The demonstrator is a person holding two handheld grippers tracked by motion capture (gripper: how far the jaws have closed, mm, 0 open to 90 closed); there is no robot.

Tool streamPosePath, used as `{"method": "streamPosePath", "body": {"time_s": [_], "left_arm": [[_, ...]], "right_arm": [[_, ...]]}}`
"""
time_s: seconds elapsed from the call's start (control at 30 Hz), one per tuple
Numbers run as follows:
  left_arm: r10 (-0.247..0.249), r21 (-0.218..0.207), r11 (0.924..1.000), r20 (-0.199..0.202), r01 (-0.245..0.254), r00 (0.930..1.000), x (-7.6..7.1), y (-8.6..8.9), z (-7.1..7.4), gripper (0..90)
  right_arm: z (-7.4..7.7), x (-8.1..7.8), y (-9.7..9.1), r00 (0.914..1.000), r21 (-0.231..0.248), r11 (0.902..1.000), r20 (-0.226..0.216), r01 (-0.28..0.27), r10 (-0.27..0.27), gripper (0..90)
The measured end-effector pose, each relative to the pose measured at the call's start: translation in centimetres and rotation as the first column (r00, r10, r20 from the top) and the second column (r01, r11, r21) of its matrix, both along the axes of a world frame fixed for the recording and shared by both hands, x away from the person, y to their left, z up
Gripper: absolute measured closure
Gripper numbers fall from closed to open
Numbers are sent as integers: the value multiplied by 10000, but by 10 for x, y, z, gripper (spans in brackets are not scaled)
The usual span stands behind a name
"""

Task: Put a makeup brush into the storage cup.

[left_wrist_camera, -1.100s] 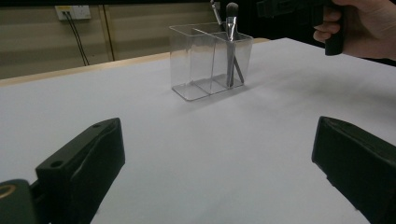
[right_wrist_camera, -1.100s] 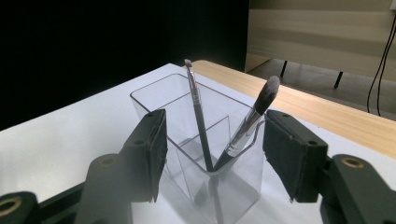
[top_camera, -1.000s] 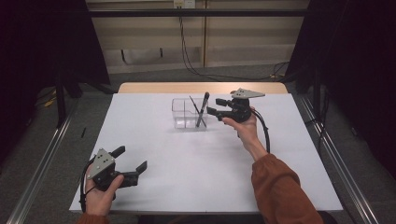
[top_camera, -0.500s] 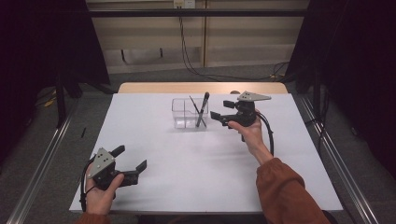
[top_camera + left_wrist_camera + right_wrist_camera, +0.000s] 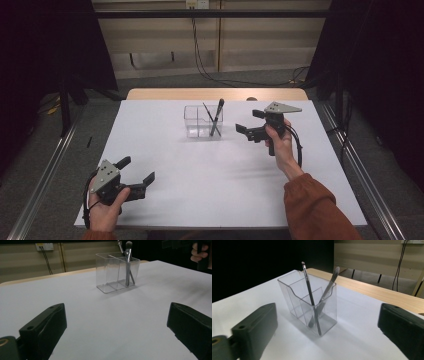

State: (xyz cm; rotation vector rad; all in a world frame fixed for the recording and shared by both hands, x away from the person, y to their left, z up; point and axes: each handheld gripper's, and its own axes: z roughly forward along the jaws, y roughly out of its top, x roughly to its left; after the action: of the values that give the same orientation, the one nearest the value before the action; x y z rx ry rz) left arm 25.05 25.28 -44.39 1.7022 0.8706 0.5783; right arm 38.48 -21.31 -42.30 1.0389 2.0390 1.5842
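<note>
A clear plastic organiser box [image 5: 202, 121] [image 5: 308, 305] [image 5: 116, 271] with dividers stands at the table's far middle. A thin brush [image 5: 310, 293] and a thicker makeup brush [image 5: 217, 116] [image 5: 327, 291] lean crossed in one compartment. My right gripper [image 5: 249, 121] [image 5: 328, 312] hovers just right of the box, pointing at it. Its jaws have just been opening and stand open with nothing between them. My left gripper [image 5: 136, 169] [image 5: 116, 310] rests open near the front left edge, far from the box, with only bare table between its jaws.
A white sheet covers the table [image 5: 210, 175], with a wooden strip [image 5: 215, 93] along the far edge. Metal rails [image 5: 45, 165] run along both sides. Cables [image 5: 200, 55] hang on the wall behind. The right hand [image 5: 200, 252] is at the top right of the left gripper view.
My right gripper has drawn back to the right, away from the box, and its jaws have spread. The brushes stay leaning in the box. The left gripper has not moved.
</note>
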Motion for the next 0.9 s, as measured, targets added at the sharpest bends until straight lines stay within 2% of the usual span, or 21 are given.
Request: {"method": "streamPosePath", "body": {"time_s": [0.07,0.2,0.4,0.47,0.6,0.77,0.9], "left_arm": [[3,-1,10000,5,-3,10000,0,1,0,26],[-120,45,9999,37,120,9999,-1,-1,1,26],[-111,-28,9999,61,111,9999,-2,0,1,26],[-73,-26,10000,107,73,9999,-3,0,1,26],[-34,-283,9996,196,39,9998,-5,0,2,25],[-38,-368,9993,109,42,9999,-5,0,1,25],[-28,-382,9993,197,36,9998,-6,2,2,25]], "right_arm": [[-2,-3,-3,9999,-65,9999,-43,-126,126,12],[-4,-11,-9,10000,-224,9997,-33,64,-64,18],[-2,-23,-18,9988,-195,9990,295,408,-402,19],[-2,-27,-21,9986,-192,9987,254,464,-459,16],[-2,-35,-27,9981,-124,9981,55,609,-608,18],[-4,-49,-37,9972,-51,9973,67,739,-739,18],[-5,-61,-43,9970,-114,9970,42,769,-769,18]]}}
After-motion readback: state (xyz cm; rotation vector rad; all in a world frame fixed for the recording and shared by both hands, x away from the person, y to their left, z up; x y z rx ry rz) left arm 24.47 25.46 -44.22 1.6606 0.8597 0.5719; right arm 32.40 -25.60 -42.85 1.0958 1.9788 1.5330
